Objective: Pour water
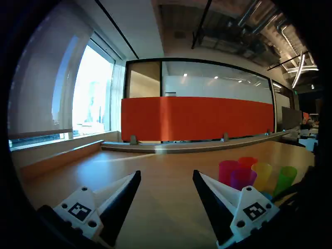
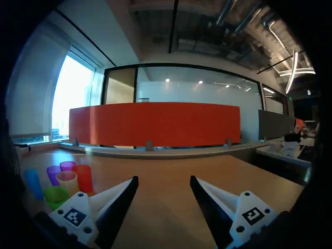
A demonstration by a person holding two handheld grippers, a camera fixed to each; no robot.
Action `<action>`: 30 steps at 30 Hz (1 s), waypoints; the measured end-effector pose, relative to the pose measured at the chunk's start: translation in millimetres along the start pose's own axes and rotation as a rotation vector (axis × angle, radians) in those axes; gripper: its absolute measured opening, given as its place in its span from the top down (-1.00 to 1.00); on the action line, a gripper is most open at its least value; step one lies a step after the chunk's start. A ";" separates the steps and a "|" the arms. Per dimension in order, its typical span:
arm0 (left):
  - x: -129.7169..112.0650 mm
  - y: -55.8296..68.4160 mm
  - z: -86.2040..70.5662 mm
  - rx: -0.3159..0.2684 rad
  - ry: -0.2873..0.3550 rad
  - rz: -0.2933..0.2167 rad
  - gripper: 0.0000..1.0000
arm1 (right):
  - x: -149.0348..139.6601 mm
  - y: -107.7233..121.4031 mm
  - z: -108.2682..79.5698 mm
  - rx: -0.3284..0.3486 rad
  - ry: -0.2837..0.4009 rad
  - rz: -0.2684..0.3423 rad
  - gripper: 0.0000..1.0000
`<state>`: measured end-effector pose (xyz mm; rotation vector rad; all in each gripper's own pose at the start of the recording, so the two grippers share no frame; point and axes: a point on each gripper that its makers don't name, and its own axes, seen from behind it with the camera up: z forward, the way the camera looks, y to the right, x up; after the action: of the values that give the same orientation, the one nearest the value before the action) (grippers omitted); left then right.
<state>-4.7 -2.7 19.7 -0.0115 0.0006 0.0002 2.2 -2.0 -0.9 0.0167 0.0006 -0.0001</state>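
Blue cup [image 1: 267, 194] mostly behind one of the fingers [image 1: 216, 203]; far desk clutter [image 2: 288, 145] tiny and indistinct.

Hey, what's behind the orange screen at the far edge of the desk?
Above the orange screen, a glass wall shows behind it. Anything lower down behind the screen is hidden by it.

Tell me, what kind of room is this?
Probably an office: a long wooden desk, an orange divider along its far edge, and a glass-walled room behind it.
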 end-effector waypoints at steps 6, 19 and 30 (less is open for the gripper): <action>0.2 -0.1 0.0 0.000 0.000 0.000 -0.85 | -0.2 -0.2 0.2 -0.001 -0.001 0.000 -0.95; 0.5 0.1 0.0 0.000 0.000 0.000 -0.85 | -1.1 -0.1 0.2 -0.001 -0.001 0.000 -0.99; 0.3 0.1 -0.4 0.000 0.000 0.000 -0.85 | -0.9 -0.7 0.4 -0.001 -0.001 0.000 -0.99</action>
<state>-4.4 -2.7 19.4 -0.0115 0.0005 0.0001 1.2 -2.7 -0.5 0.0159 -0.0005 -0.0004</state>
